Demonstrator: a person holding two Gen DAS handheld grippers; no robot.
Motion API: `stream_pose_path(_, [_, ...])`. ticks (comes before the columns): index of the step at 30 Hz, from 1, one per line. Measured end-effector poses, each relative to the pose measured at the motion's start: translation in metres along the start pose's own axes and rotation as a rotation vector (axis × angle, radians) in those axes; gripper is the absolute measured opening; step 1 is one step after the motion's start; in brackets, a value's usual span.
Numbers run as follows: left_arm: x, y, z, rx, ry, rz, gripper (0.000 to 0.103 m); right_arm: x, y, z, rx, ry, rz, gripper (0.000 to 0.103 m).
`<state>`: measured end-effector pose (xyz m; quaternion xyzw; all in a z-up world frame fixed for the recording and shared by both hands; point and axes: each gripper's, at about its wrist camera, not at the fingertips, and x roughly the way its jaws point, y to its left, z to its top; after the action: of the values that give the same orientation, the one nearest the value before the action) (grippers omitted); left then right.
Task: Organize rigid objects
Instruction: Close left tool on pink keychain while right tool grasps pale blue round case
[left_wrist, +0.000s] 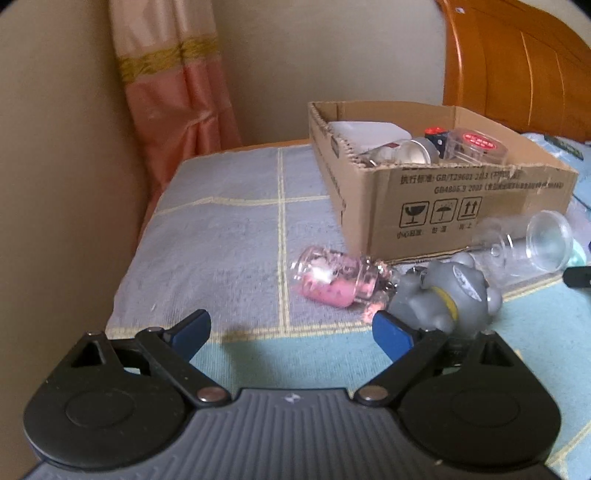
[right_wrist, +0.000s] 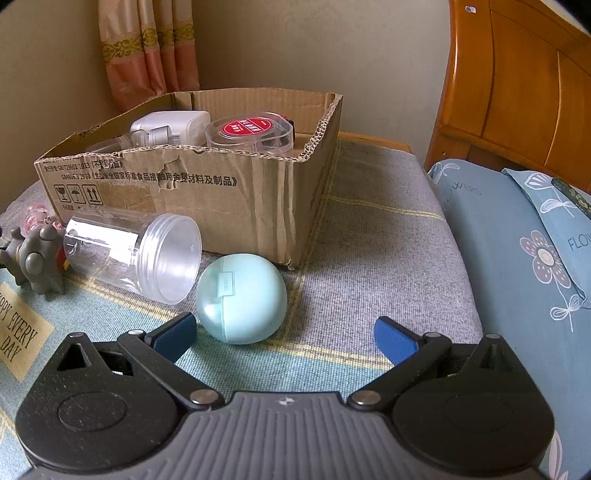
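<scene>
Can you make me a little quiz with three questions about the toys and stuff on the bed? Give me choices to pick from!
1. Where is the clear plastic jar?
A. standing inside the cardboard box
B. lying on its side in front of the cardboard box
C. on the pillow

2. What colour is the egg-shaped case?
A. red
B. yellow
C. light blue-green

3. How is the right gripper?
A. open, holding nothing
B. shut on the case
C. shut on the jar

Answers:
1 B, the jar lies on the blanket with its open mouth facing the camera.
2 C, its shell is pale blue-green all over.
3 A, its blue fingers stand wide apart, the case just ahead of them.
</scene>
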<state>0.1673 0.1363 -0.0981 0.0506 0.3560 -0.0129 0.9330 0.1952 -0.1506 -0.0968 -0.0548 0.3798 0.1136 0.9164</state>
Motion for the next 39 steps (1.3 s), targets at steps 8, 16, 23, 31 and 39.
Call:
stream_pose_path(8, [0.007,0.008,0.016,-0.008,-0.024,-0.083,0.089,-0.001,-0.001,-0.001,-0.006,0.004,0.006,0.103])
stream_pose_path(16, [0.013,0.007,0.019,-0.003,-0.041,-0.146,0.070,-0.001,-0.001,0.000,-0.020,0.001,0.016,0.103])
stream_pose_path(23, [0.016,0.004,0.023,0.025,-0.044,-0.209,0.055,0.000,0.004,0.001,-0.091,-0.023,0.076,0.098])
stream_pose_path(31, [0.011,0.005,0.021,0.005,-0.026,-0.165,0.055,-0.002,0.013,0.010,-0.151,-0.026,0.135,0.063])
stream_pose_path(39, [-0.007,0.010,0.005,-0.041,-0.015,-0.126,0.055,-0.012,0.010,0.004,-0.130,-0.013,0.119,0.058])
